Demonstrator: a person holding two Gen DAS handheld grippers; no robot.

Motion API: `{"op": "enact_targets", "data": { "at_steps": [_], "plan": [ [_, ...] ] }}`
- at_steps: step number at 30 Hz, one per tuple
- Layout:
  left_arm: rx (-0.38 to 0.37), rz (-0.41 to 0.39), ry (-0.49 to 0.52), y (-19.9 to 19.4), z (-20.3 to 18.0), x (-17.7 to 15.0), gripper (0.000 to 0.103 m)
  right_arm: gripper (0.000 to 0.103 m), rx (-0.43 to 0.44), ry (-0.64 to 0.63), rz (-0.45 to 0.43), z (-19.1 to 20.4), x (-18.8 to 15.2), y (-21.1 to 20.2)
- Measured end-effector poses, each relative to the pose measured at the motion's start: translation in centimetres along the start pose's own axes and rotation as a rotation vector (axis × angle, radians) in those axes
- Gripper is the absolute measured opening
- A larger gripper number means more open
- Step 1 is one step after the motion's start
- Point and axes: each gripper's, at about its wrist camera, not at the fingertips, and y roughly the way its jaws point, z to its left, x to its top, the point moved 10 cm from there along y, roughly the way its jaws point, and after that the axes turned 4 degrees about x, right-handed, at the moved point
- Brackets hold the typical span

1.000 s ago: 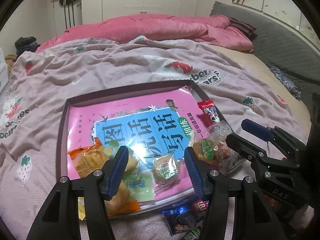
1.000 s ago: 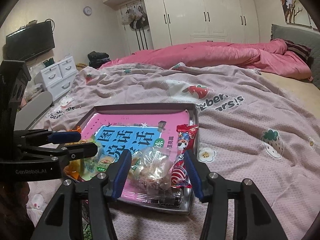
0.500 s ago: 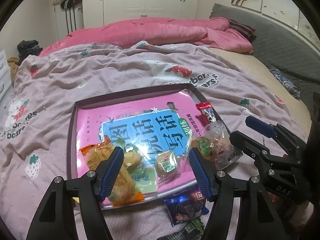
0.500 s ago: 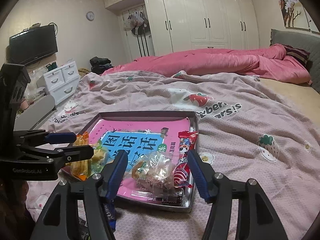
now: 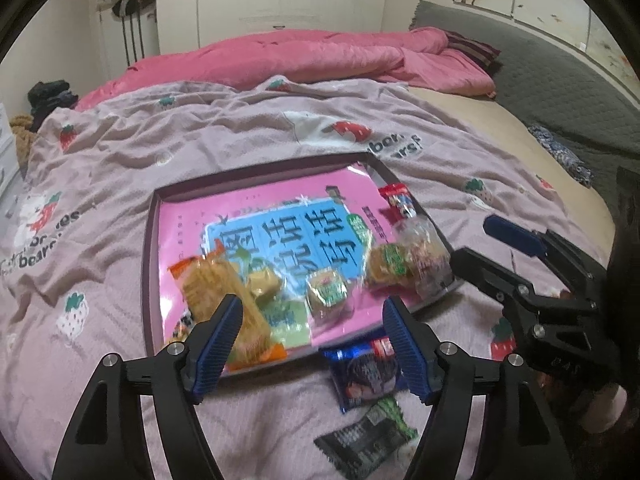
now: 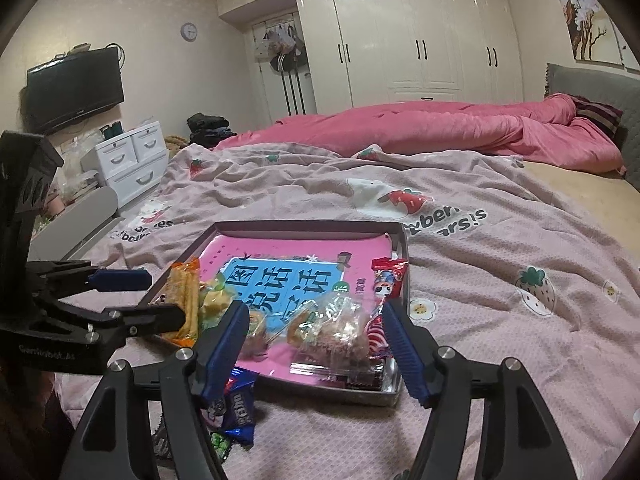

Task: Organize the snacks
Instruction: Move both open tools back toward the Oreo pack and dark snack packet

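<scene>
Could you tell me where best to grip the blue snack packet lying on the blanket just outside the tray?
Probably across the blue packet's narrow middle, from above: it lies flat on the blanket, beside the tray's near rim, so a side approach looks blocked.

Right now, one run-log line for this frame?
left hand-held gripper: open, empty | right hand-held gripper: open, empty | blue packet: outside tray

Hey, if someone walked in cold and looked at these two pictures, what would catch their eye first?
Probably the shallow dark-rimmed tray on the strawberry-print bedspread, lined with a bright pink and blue book and holding wrapped snacks along its near edge. Next, the two blue-padded grippers, left gripper and right gripper, both open and empty, and the dark blue biscuit packet lying outside the tray.
</scene>
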Motion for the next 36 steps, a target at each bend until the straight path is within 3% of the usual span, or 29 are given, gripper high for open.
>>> {"op": "enact_targets", "data": {
  "at_steps": [7,14,18,26,31,36],
  "plan": [
    [-0.009,0.026,0.042,-0.7,0.1,-2.3,0.074,0.069,0.004,-0.017,0.004,1.3,-0.4,-0.7],
    [-0.057,0.060,0.092,-1.2,-0.7,-4.8,0.075,0.070,0.014,-0.024,0.022,2.4,-0.9,-1.1],
    [-0.130,0.078,0.109,-1.7,-1.9,-6.0,0.075,0.070,0.009,-0.034,0.033,2.8,-1.2,-1.2],
    [-0.164,0.109,0.223,-0.9,-4.0,-8.0,0.075,0.070,0.012,-0.027,0.047,3.2,-1.6,-1.6],
    [-0.214,0.134,0.328,0.1,-5.7,-9.6,0.075,0.070,0.019,0.000,0.095,3.0,-2.7,-1.3],
    [-0.217,0.170,0.341,1.8,-5.5,-10.4,0.075,0.071,0.017,0.016,0.171,2.9,-4.4,-0.5]
  ]
}}
